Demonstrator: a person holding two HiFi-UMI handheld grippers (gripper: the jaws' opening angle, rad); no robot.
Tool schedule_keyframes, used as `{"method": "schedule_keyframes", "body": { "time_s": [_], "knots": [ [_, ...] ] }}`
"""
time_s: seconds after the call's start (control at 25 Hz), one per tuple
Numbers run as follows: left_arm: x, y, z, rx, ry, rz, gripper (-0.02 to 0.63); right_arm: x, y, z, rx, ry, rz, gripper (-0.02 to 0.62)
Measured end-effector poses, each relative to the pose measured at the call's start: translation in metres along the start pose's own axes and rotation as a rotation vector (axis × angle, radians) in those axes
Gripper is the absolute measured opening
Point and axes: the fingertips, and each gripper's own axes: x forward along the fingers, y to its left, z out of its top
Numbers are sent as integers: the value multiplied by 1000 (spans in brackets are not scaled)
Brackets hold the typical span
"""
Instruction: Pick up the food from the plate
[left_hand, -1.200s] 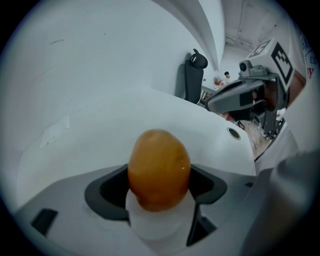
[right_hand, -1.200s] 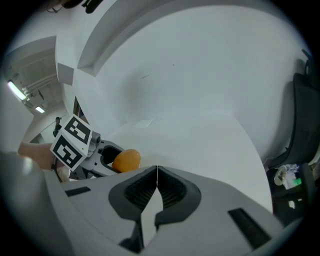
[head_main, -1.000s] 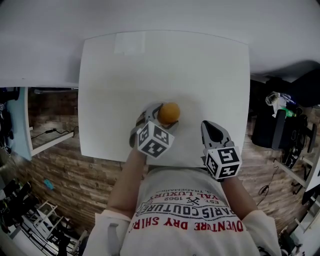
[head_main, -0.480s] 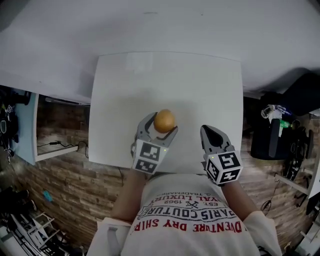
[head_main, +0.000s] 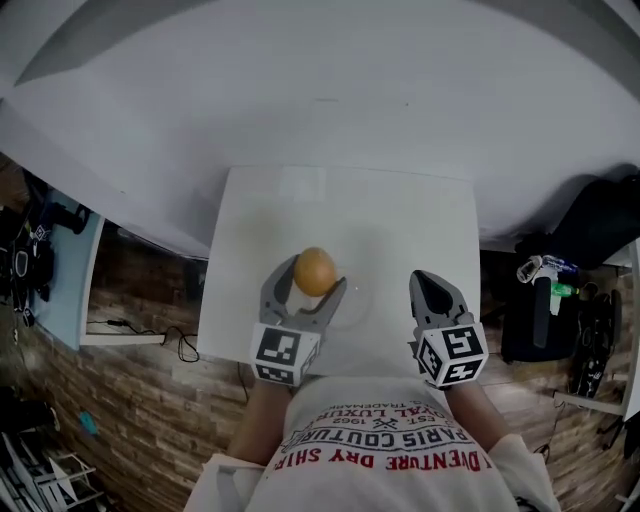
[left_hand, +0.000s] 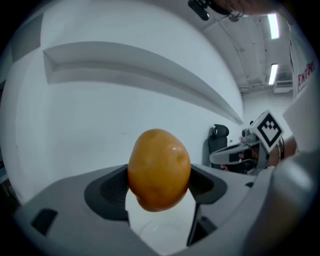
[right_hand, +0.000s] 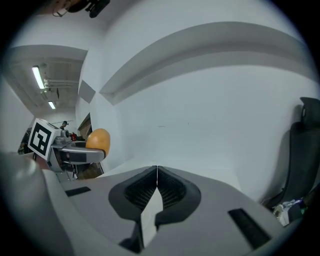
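My left gripper (head_main: 308, 278) is shut on an orange, potato-shaped piece of food (head_main: 315, 271), held up above the white table (head_main: 400, 215). In the left gripper view the food (left_hand: 159, 169) sits clamped between the two grey jaws, and a faint white plate (left_hand: 160, 235) lies on the table below it. The plate's rim (head_main: 362, 300) barely shows in the head view, just right of the left gripper. My right gripper (head_main: 430, 287) is shut with nothing in it, over the table's near right part; its jaws meet tip to tip (right_hand: 156, 171). The right gripper view also catches the food (right_hand: 98, 141) at its left.
A white wall (head_main: 320, 90) rises behind the table. A black chair (head_main: 590, 240) and dark gear stand to the right, a light blue shelf (head_main: 70, 270) to the left. The wooden floor (head_main: 140, 390) shows beyond the table's near edge.
The left gripper has lifted the food higher and pulled back toward me. The head camera has tilted up, so more wall shows. The right gripper has stayed shut.
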Motion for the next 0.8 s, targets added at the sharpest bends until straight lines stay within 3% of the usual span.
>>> {"method": "schedule_keyframes", "body": {
  "time_s": [0.2, 0.4, 0.56, 0.8],
  "knots": [
    [-18, 19, 37, -6, -125, 95, 354, -8, 6, 24, -30, -92, -22, 14],
    [-26, 22, 58, -9, -191, 123, 354, -14, 10, 40, -45, -157, -35, 12],
    [-29, 25, 65, -31, -227, 128, 354, -19, 15, 54, -39, -226, -19, 12],
    [-28, 28, 63, -49, -220, 118, 354, -19, 17, 50, -41, -204, -33, 12]
  ]
}}
